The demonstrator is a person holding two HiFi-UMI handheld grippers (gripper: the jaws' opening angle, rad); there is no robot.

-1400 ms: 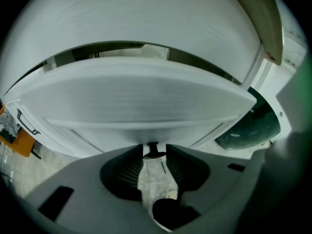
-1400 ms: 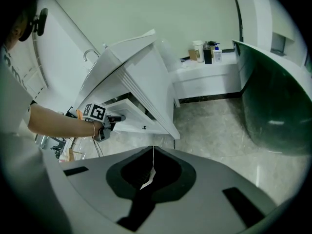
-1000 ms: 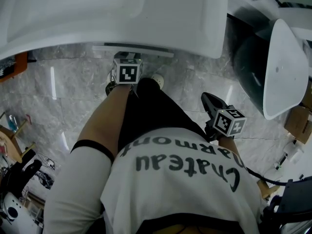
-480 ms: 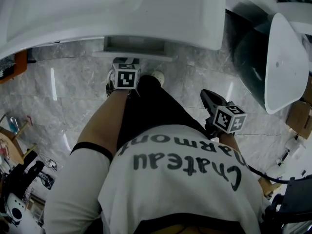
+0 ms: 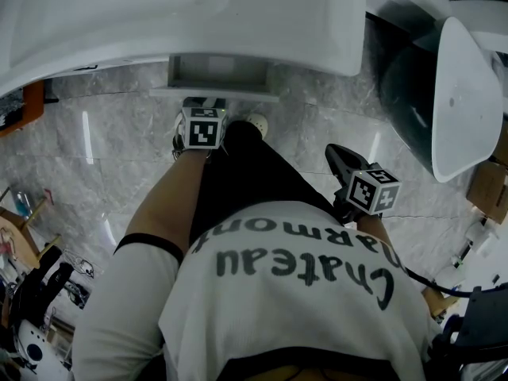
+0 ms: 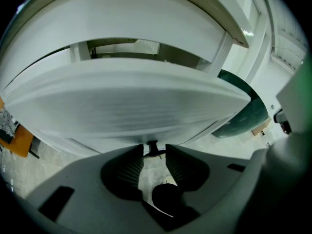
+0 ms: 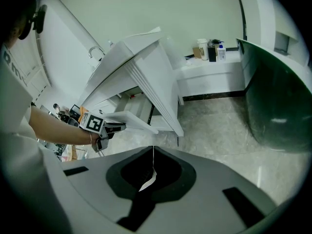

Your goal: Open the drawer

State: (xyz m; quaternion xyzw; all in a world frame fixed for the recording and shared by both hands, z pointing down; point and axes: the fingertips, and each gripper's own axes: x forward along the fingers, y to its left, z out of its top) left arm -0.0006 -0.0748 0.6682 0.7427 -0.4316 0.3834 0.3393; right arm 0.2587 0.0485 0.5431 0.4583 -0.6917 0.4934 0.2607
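Note:
A white drawer (image 5: 216,74) sticks out from under the white cabinet top (image 5: 182,14) in the head view. My left gripper (image 5: 201,111) is at its front edge, below the drawer. In the left gripper view the drawer front (image 6: 126,106) fills the picture, and my left gripper (image 6: 154,152) is shut on the small dark drawer handle (image 6: 153,146). The right gripper view shows the left gripper (image 7: 109,127) at the pulled-out drawer (image 7: 127,120). My right gripper (image 5: 337,159) hangs apart at the right, over the floor. Its jaws are shut (image 7: 152,160) with nothing between them.
A dark green tub (image 5: 409,94) with a white panel (image 5: 464,94) leaning on it stands to the right of the cabinet. The floor (image 5: 103,149) is grey marble. Small clutter (image 5: 32,292) lies at the lower left. Bottles (image 7: 209,49) stand on a far counter.
The drawer has slid out from under the cabinet top towards me. My left gripper has drawn back with it. The right gripper has barely moved.

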